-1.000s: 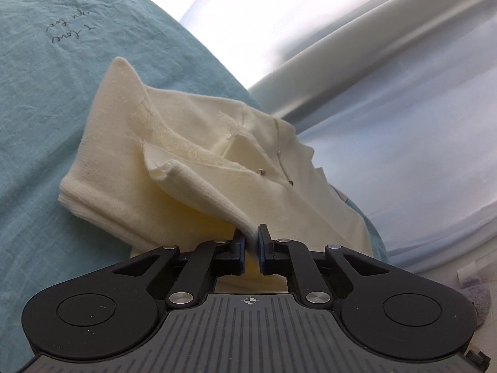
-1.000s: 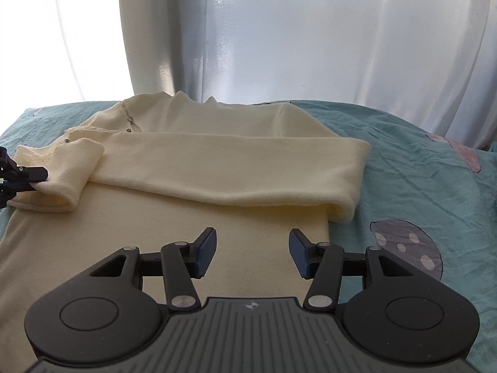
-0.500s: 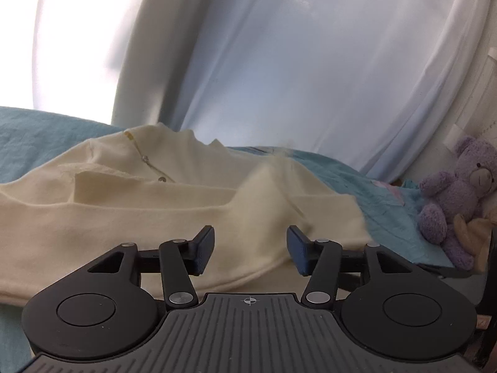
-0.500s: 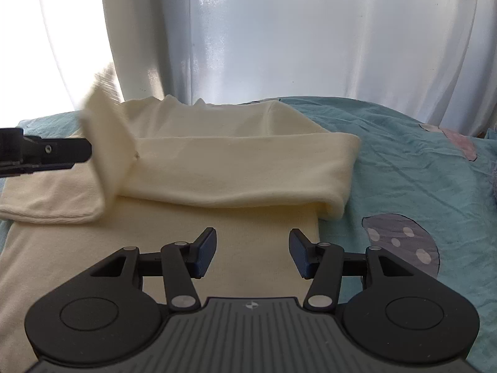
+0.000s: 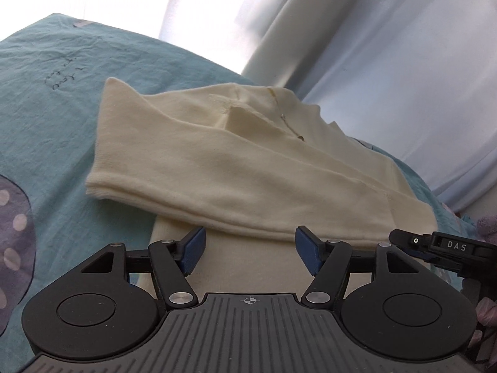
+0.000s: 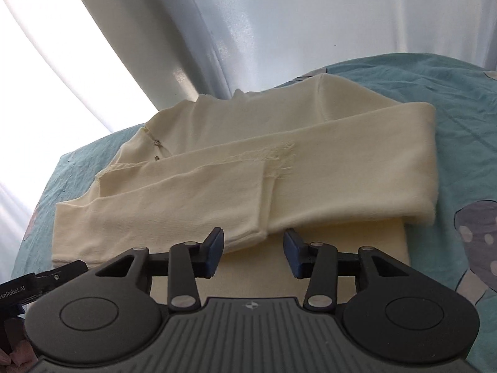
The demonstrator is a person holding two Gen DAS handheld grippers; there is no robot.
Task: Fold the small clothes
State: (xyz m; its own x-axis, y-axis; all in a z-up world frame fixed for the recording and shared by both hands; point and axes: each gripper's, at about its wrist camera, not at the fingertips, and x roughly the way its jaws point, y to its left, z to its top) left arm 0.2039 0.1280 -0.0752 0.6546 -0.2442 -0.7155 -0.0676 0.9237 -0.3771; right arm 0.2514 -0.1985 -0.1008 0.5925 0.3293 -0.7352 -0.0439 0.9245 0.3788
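Note:
A cream knit sweater (image 5: 264,180) lies flat on the teal bedsheet (image 5: 46,118), both sleeves folded across its chest. It also shows in the right wrist view (image 6: 279,168), where the left sleeve's cuff overlaps the right sleeve. My left gripper (image 5: 250,250) is open and empty, just above the sweater's lower body below the folded sleeves. My right gripper (image 6: 253,251) is open and empty, just short of the sleeve cuff edge. Each gripper's tip shows at the edge of the other's view.
White curtains (image 6: 279,31) hang behind the bed with bright window light at the left. The teal sheet (image 6: 466,124) has purple mushroom prints (image 6: 478,242). A purple plush toy (image 5: 487,227) sits at the far right edge.
My left gripper let go of the left sleeve, which now lies folded across the chest over the other sleeve. Both grippers moved to the sweater's lower part; the right stayed open.

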